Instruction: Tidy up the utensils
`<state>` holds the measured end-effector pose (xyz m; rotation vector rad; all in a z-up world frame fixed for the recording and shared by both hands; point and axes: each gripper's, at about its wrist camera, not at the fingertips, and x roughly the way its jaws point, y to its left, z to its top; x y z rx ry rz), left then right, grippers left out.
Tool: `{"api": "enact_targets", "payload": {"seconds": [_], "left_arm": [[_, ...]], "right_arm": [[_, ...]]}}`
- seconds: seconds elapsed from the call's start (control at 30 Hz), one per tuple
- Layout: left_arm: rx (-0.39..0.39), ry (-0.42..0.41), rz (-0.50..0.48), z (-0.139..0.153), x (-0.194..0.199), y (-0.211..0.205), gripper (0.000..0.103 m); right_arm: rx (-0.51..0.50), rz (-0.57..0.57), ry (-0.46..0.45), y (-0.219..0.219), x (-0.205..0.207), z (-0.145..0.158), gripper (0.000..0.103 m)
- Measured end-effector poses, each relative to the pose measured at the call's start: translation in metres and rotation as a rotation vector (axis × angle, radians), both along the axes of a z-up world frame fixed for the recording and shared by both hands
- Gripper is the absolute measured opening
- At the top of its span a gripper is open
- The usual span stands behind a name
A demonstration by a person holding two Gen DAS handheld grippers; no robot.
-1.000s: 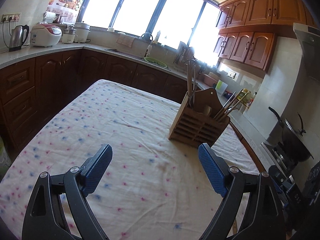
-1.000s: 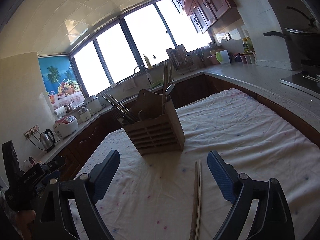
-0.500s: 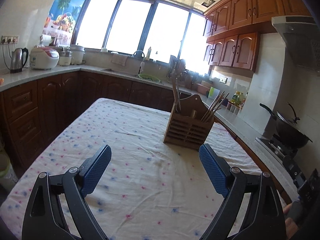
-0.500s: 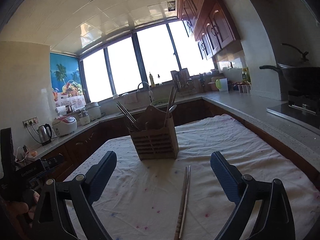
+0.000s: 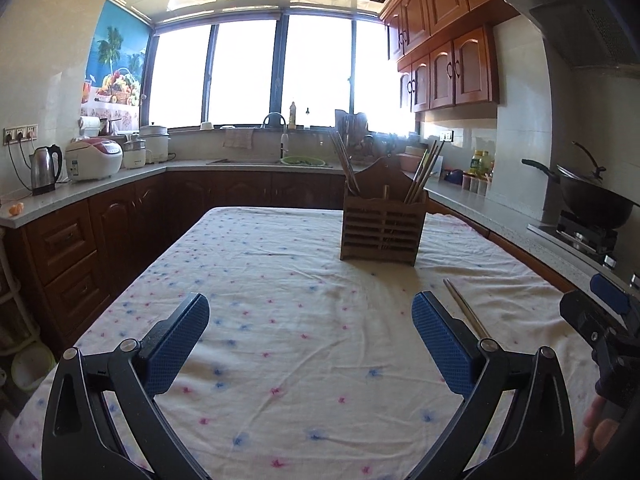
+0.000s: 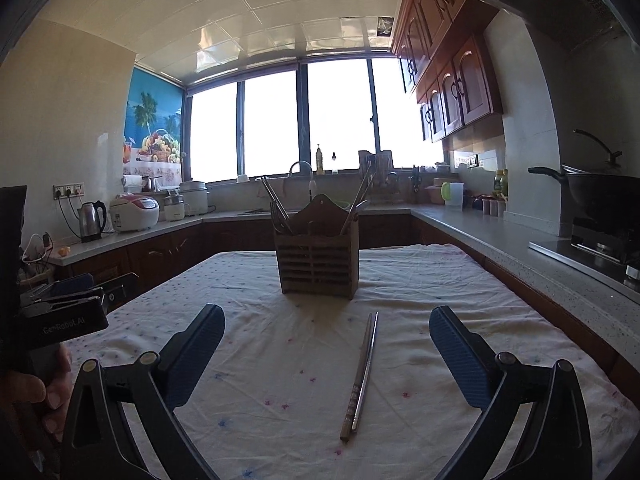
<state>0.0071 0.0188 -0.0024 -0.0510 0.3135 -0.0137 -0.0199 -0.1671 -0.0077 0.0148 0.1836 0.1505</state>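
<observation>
A wooden slatted utensil holder (image 5: 380, 228) stands upright on the clothed table (image 5: 280, 320), with chopsticks and a spoon leaning in its compartments; it also shows in the right wrist view (image 6: 318, 264). A pair of metal chopsticks (image 6: 362, 372) lies flat on the cloth in front of the holder, between the right gripper's fingers and a little ahead of them; its far end shows in the left wrist view (image 5: 464, 308). My left gripper (image 5: 310, 344) is open and empty over the near cloth. My right gripper (image 6: 326, 352) is open and empty.
The table is ringed by dark wood counters. A kettle (image 5: 44, 168) and rice cookers (image 5: 94, 158) stand at left, a sink (image 5: 276, 160) sits under the window, and a wok (image 5: 592, 196) is on the stove at right. The right gripper's body (image 5: 600, 320) shows at the left view's right edge.
Both grippers have swung and levelled to face the holder straight on. The chopsticks now lie nearer the middle of the right view. Both grippers stay open.
</observation>
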Motion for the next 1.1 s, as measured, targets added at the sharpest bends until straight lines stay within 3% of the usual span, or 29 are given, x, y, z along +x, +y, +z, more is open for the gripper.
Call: {"api": "enact_targets", "payload": {"seconds": [0.57, 1.1], "left_arm": [[0.034, 0.035, -0.003, -0.007, -0.003, -0.008, 0.103], [0.054, 0.01, -0.018, -0.009, -0.021, -0.017, 0.103]], "right_arm": [[0.061, -0.044, 0.074, -0.018, 0.004, -0.007, 0.103], [0.045, -0.037, 0.066, -0.016, -0.009, -0.009, 0.103]]}}
